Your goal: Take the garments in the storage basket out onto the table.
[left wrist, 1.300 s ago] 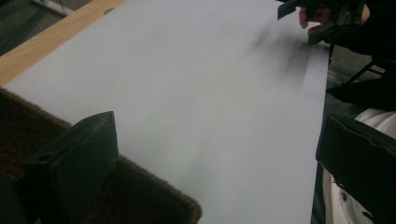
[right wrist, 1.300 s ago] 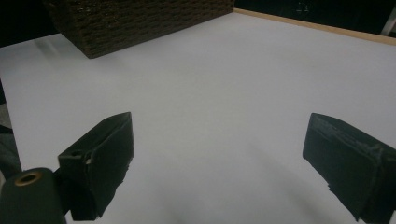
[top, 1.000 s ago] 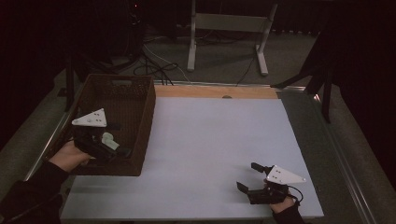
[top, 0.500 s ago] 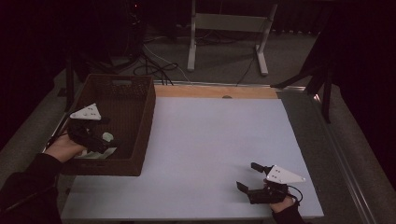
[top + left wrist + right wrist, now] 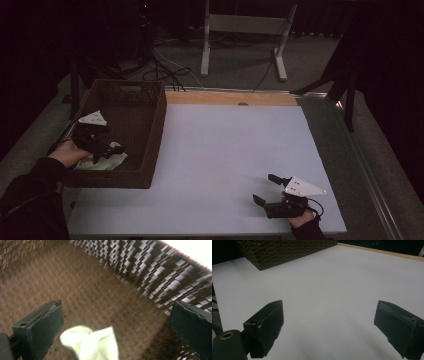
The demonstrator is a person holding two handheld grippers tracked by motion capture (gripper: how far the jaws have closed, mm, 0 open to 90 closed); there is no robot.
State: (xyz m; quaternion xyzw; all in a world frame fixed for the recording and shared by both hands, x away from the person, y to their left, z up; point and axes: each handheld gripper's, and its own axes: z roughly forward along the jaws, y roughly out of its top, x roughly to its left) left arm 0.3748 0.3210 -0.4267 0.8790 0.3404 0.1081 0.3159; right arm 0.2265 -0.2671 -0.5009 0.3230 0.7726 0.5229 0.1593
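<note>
since a second ago the left claw (image 5: 107, 147) has drawn back toward the left wall of the basket (image 5: 150, 125) and sits a little lower inside it, while the right claw (image 5: 265, 189) has stayed where it was at the near right of the counter (image 5: 225, 150). the left claw's own view looks down on the woven brown floor of the basket, its two black jaws spread wide apart with nothing between them; a pale, yellowish-white cloth (image 5: 91, 343) lies crumpled on the basket floor just inside the left jaw — close to it, though whether it touches cannot be told. from the high view the same cloth (image 5: 107, 160) shows as a light patch in the near left corner of the basket, under and beside the claw, with the person's left hand (image 5: 67, 152) coming over the basket's left rim. the basket stands at the far left of the counter, its long side running from near to far. the right claw rests low over the bare white counter, well apart from the basket, jaws wide open and holding nothing — its own view shows plain white surface between them, with the basket's corner (image 5: 287, 251) far off at the top and the wooden edge strip (image 5: 384, 251) of the counter beyond.
</note>
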